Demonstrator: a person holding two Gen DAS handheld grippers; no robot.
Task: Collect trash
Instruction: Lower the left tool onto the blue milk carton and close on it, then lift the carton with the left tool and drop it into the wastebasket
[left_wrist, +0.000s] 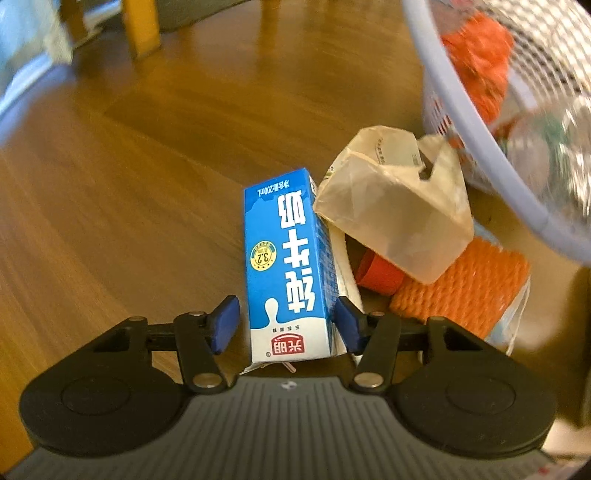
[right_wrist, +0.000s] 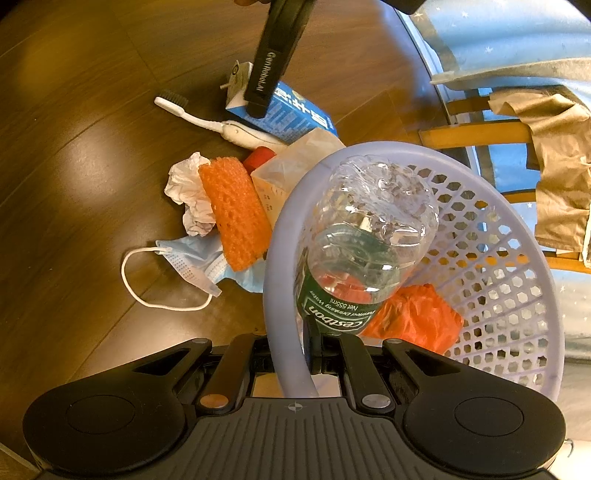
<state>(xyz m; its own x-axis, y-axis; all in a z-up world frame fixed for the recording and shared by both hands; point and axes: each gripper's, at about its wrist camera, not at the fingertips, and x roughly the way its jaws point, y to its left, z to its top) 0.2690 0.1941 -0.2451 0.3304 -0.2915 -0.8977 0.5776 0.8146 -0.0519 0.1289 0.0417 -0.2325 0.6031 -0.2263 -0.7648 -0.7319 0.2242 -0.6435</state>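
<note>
Blue and white, the milk carton lies flat on the brown wooden floor. It has big white letters, a yellow round sticker and a red mark at one end. The left gripper is down over it with one blue pad on each side. The pads are spread apart and do not squeeze the carton yet; the one on the right looks to touch it, and a gap shows at the other one.

Just beside the carton is a small pile of trash. I count one crumpled see-through plastic box, one red cup partly hidden under it, one orange foam net, one white crumpled tissue, one blue face mask with a white loop, and one white toothbrush that lies against the carton.

There is one pale purple basket with many little holes. The right gripper is clamped tight on its rim and holds it tilted. Inside the basket are one clear empty water bottle with a green label and one more orange scrap. So there are two orange pieces in all, one on the floor and one in the basket.

Behind the basket stands a wooden chair with a tan cloth hanging on it.
</note>
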